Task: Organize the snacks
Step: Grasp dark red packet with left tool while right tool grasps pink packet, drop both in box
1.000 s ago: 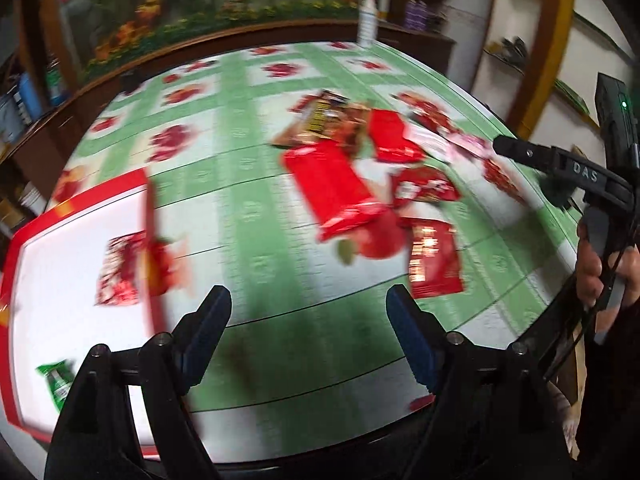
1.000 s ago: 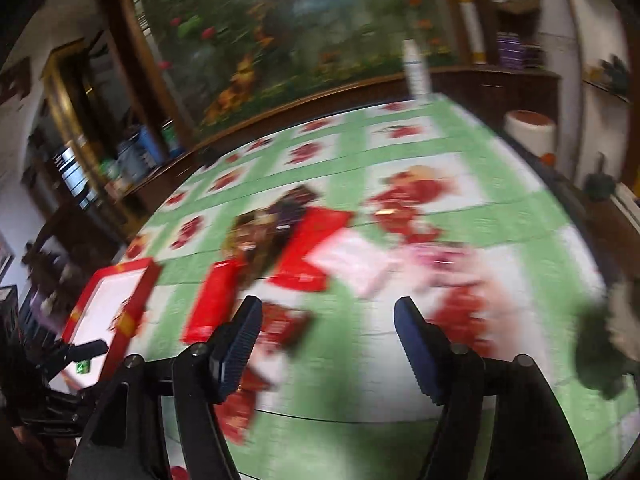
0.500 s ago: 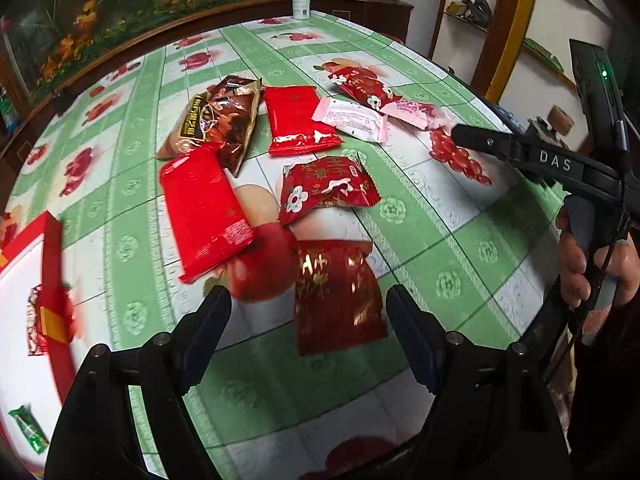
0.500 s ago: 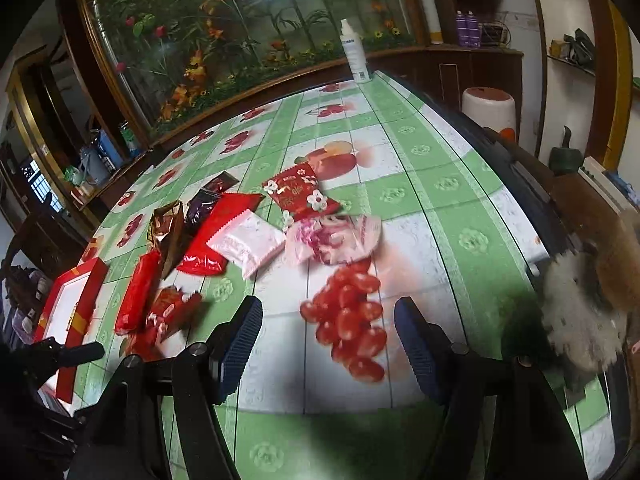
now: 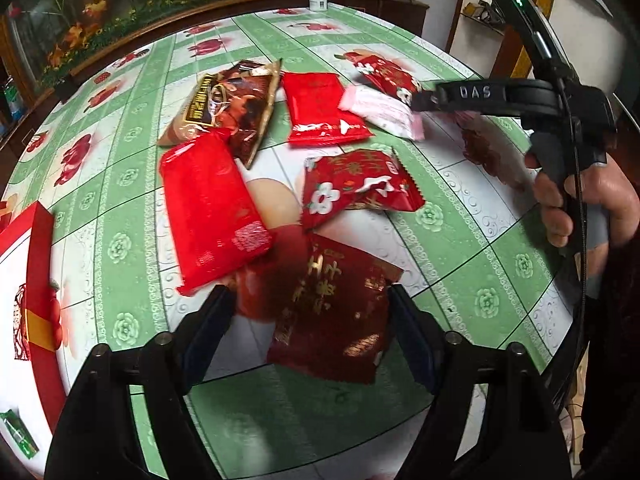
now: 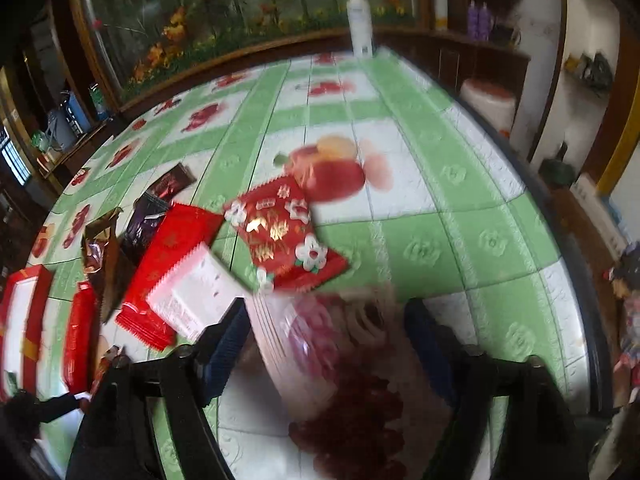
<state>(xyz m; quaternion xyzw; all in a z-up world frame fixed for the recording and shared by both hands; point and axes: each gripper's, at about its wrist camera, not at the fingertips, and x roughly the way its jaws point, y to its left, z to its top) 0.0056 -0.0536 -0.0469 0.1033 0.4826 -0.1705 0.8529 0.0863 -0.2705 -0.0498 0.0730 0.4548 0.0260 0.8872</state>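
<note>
Red box (image 5: 38, 280): at the far left on the table (image 5: 460, 248), one green packet (image 5: 18, 438) inside.
Bright red packet (image 5: 212, 208): lies flat, long axis running from the near left toward the brown bag (image 5: 236, 108) behind it.
Dark red packet (image 5: 336, 308): flat on the table, top end with gold print pointing away; it lies between the fingers of the left gripper (image 5: 310, 312).
Left gripper: jaws apart and closing, pads not yet on the packet.
Flowered red packet (image 6: 284, 236): tilted, long axis slanting toward the near right.
Pink packet (image 6: 316, 340): blurred, lying between the fingers of the right gripper (image 6: 326, 340), beside the white packet (image 6: 192, 296).
Right gripper: jaws apart and closing, no clear contact.
</note>
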